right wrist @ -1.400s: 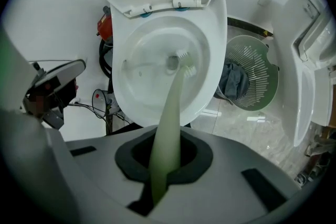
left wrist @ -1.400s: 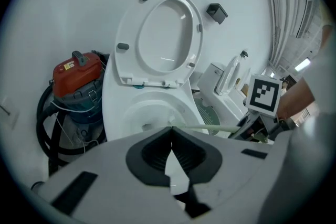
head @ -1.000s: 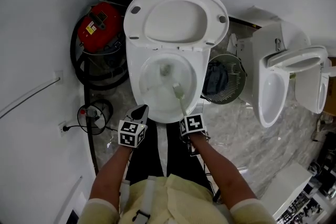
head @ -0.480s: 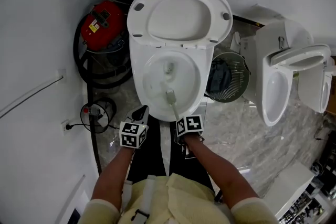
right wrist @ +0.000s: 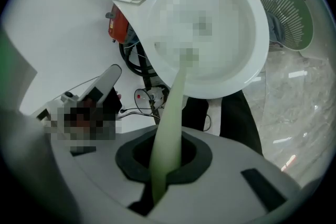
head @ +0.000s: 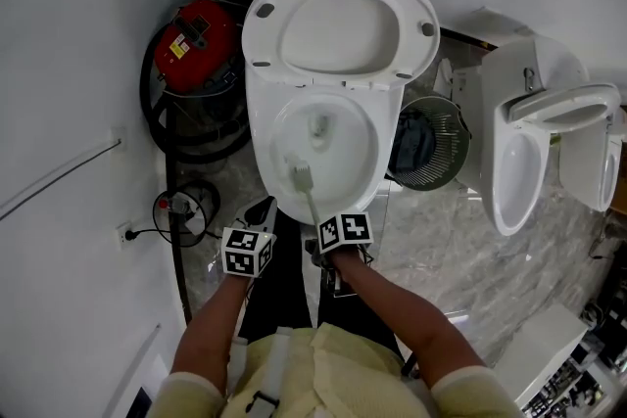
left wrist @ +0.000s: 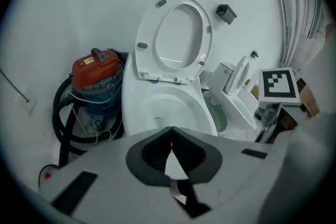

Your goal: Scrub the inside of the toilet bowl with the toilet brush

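The right gripper (right wrist: 167,165) clamped its jaws on a pale-green plastic toilet brush (head: 301,177) inside the white ceramic toilet bowl (head: 261,162). The left gripper (left wrist: 171,131) had its jaws together, empty. Scrubbing seemed partway done.

**LEGIBLE MARKINGS: NONE**

No text, brand, number or sign can be read in any view.

- Left of the toilet bowl (head: 263,137), the red vacuum cleaner (head: 199,42) carries a yellow label (head: 179,47). Its print is too small to read.
- In front of the toilet bowl, the marker cube (head: 247,251) nearer the vacuum cleaner and the second marker cube (head: 344,232) beside it show black-and-white square patterns only, with no characters.
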`<state>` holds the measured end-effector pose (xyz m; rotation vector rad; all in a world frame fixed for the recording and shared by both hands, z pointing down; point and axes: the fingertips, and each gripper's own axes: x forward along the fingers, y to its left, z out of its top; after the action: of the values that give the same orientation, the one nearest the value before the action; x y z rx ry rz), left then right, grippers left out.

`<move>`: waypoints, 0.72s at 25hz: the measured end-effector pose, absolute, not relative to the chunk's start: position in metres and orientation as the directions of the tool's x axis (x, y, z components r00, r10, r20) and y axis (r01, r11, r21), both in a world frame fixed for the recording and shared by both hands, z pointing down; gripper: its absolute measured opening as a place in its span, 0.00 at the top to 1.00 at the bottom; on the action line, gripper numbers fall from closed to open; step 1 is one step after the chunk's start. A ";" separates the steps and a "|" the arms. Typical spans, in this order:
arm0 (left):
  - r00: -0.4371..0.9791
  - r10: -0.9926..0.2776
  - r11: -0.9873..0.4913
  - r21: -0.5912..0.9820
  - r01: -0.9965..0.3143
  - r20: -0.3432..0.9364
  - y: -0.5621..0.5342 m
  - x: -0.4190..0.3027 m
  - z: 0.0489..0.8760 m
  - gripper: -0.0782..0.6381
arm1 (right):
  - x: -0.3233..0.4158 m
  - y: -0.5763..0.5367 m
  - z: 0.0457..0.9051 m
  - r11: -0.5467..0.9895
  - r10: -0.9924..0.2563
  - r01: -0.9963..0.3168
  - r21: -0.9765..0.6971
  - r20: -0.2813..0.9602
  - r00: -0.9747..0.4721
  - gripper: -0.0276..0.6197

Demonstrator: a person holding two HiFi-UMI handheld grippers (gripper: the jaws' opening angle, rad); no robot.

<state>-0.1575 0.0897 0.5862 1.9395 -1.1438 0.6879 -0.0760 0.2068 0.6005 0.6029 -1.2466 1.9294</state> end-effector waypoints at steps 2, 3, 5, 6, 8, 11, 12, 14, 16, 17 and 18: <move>0.448 -0.478 -0.302 0.338 -0.892 0.755 0.090 -0.159 0.586 0.88 | -0.088 0.204 0.595 -0.255 0.335 -0.776 -0.577 0.699 -0.631 0.93; 0.447 -0.479 -0.306 0.333 -0.892 0.756 0.090 -0.160 0.586 0.88 | -0.094 0.203 0.593 -0.253 0.336 -0.769 -0.587 0.692 -0.639 0.93; 0.445 -0.478 -0.320 0.322 -0.891 0.757 0.089 -0.159 0.586 0.88 | -0.103 0.199 0.591 -0.232 0.340 -0.763 -0.603 0.685 -0.644 0.93; 0.445 -0.479 -0.324 0.318 -0.891 0.757 0.088 -0.159 0.585 0.88 | -0.106 0.196 0.591 -0.218 0.342 -0.763 -0.609 0.684 -0.644 0.93; 0.443 -0.483 -0.322 0.317 -0.892 0.755 0.085 -0.160 0.585 0.88 | -0.111 0.191 0.591 -0.198 0.344 -0.760 -0.619 0.682 -0.645 0.93; 0.437 -0.494 -0.307 0.320 -0.896 0.752 0.079 -0.162 0.584 0.88 | -0.114 0.184 0.591 -0.180 0.352 -0.753 -0.632 0.674 -0.650 0.93; 0.435 -0.497 -0.304 0.319 -0.898 0.751 0.077 -0.163 0.584 0.88 | -0.115 0.182 0.591 -0.173 0.356 -0.752 -0.636 0.671 -0.650 0.93; 0.431 -0.502 -0.298 0.318 -0.900 0.749 0.073 -0.165 0.585 0.88 | -0.114 0.179 0.591 -0.155 0.362 -0.750 -0.643 0.669 -0.649 0.93; 0.428 -0.507 -0.294 0.317 -0.902 0.748 0.070 -0.167 0.585 0.88 | -0.112 0.175 0.591 -0.134 0.364 -0.748 -0.650 0.670 -0.647 0.93; 0.427 -0.509 -0.292 0.317 -0.903 0.748 0.069 -0.167 0.584 0.88 | -0.111 0.173 0.591 -0.117 0.362 -0.749 -0.652 0.674 -0.644 0.93; 0.425 -0.510 -0.289 0.316 -0.904 0.748 0.068 -0.168 0.584 0.88 | -0.109 0.170 0.591 -0.092 0.357 -0.754 -0.651 0.685 -0.635 0.93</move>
<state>-0.1678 0.0683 0.5840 1.9429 -1.1955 0.6795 -0.1090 0.1702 0.5912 0.4578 -1.4028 1.8236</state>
